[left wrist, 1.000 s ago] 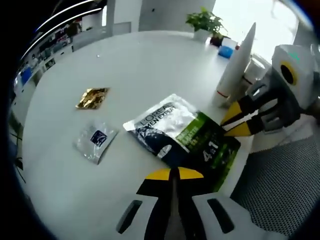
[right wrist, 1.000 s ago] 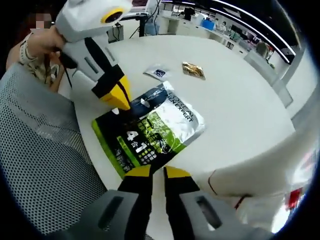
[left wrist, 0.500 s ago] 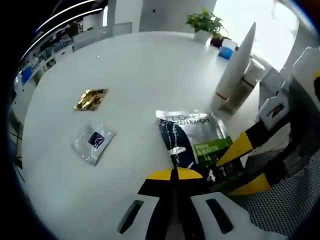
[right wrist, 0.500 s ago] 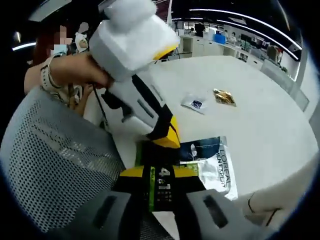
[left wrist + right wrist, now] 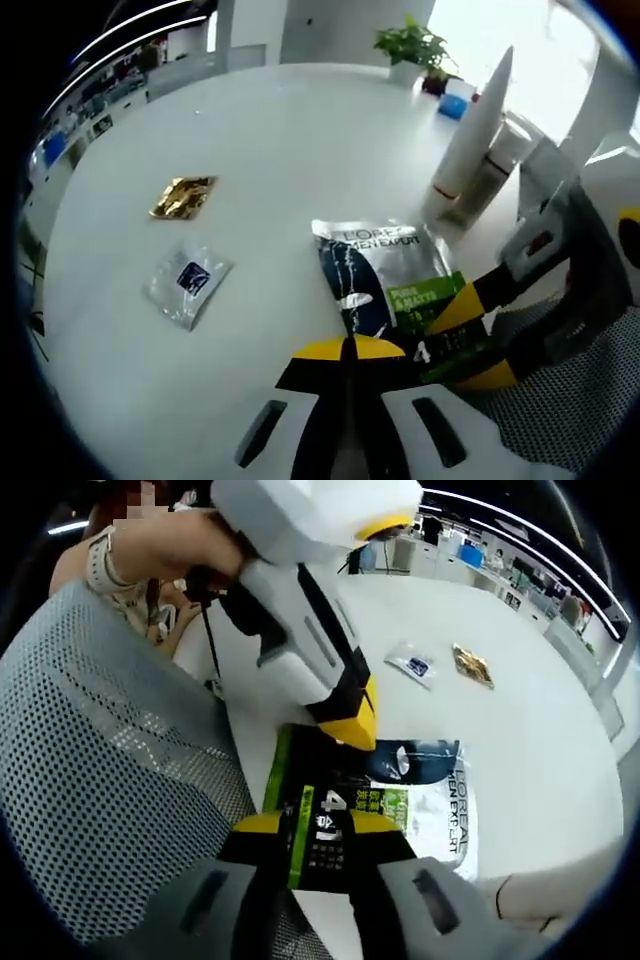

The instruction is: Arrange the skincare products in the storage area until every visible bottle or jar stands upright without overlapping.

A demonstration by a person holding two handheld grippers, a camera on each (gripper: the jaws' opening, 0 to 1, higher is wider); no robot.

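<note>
- Right gripper (image 5: 315, 825) jaws clamping the glossy flat pouch (image 5: 385, 280) at its dark end.
- Left gripper (image 5: 347, 349) jaws pressing together, empty, on smooth white surface (image 5: 270, 140).
- Crinkled gold sachet (image 5: 184, 196) lying beside clear one (image 5: 190, 283).

opposed close views, shared pouch (image 5: 390, 285)

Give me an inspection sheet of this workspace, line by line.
Surface: white round table, mostly bare.
Job's things: large sachet pack lying flat at the table edge; white tube upright beside a squat bottle.
Clutter: gold sachet, clear sachet.
Grippers: left gripper shut, resting at the pack's edge; right gripper clamped on the pack's near end.
Cables: nothing seen.
Surroundings: mesh chair, potted plant, office desks behind.
</note>
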